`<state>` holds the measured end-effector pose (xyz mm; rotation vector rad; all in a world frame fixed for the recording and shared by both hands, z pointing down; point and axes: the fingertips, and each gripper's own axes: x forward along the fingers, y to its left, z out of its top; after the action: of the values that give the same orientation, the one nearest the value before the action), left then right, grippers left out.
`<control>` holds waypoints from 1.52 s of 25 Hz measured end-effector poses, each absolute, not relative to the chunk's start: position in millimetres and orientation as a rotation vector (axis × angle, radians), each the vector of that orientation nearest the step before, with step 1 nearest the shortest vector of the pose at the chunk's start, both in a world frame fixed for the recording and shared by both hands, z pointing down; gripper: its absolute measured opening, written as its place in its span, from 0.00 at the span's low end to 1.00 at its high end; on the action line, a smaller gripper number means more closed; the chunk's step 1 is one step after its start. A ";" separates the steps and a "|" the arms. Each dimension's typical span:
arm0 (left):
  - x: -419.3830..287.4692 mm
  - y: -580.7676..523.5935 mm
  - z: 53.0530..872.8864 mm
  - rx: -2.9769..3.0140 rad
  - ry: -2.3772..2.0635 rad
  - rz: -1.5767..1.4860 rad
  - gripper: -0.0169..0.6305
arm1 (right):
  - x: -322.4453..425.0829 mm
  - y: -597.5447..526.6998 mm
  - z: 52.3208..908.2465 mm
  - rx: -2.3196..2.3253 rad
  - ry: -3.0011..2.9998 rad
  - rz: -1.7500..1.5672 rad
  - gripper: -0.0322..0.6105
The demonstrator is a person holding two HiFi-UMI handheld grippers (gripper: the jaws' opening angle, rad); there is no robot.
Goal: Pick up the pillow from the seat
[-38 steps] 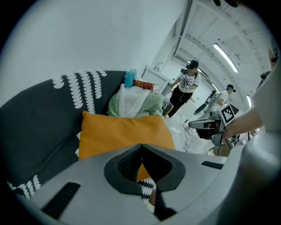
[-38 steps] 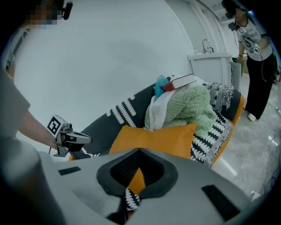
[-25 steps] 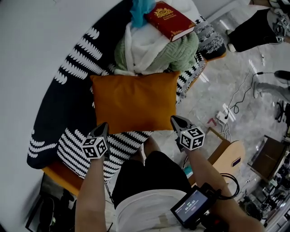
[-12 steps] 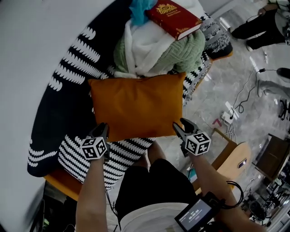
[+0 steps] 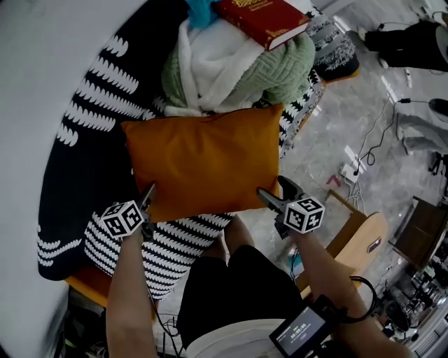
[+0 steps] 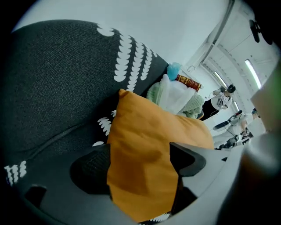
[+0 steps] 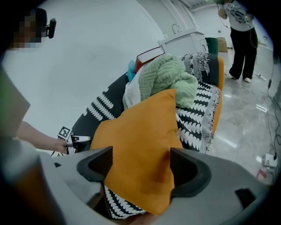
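So, the orange pillow [image 5: 203,164] is lying flat on the seat [image 5: 168,245], pretty much dead centre of the head view. It rests on a black throw [image 5: 84,140] with white leaf-like marks that covers the seat.

The left hand-held gripper [image 6: 140,161] is at the pillow's 7 o'clock corner. Its jaws have just been opening and now stand wide apart. In the left gripper view that corner of the pillow sits right between them, filling the gap, but nothing is clamped down on it. The right hand-held gripper [image 7: 140,166] is the same deal at the 5 o'clock corner. Its jaws have just been opening too, they're spread wide, and the orange corner pokes in between them with no grip on it. Both point down at the seat, and each corner lies loose between its jaws.

At 12 o'clock from the pillow there's a heap of soft stuff touching its far edge: a white fleece [image 5: 210,66] and a green knit blanket [image 5: 283,70] bunched side by side. A red book [image 5: 262,17] with gold print lies on top of the heap. Off at 3 o'clock is a pale, shiny floor [image 5: 329,140]. In the right gripper view a person [image 7: 241,35] in dark trousers stands past the end of the seat, well apart from everything.
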<state>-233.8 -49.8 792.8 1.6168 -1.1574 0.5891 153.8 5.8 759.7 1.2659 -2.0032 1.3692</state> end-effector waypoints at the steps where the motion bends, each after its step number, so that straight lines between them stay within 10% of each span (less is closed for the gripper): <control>1: -231.4 -51.2 797.1 1.616 -1.137 0.594 0.68 | 152.4 4.9 762.7 1.257 -2.003 1.377 0.67; 11: -215.1 -55.8 823.6 1.590 -1.068 0.651 0.75 | 154.5 1.0 794.6 1.226 -1.864 1.286 0.66; 25: -198.1 -44.6 809.5 1.638 -1.060 0.738 0.32 | 148.8 5.8 798.5 1.077 -1.924 1.261 0.27; 38: -188.9 -24.9 763.7 1.709 -1.127 0.697 0.15 | 159.9 18.8 779.7 1.106 -1.922 1.220 0.16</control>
<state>-188.9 -24.9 763.7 1.7094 -1.1272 0.6974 159.9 18.8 779.7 1.1061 -1.9224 1.2201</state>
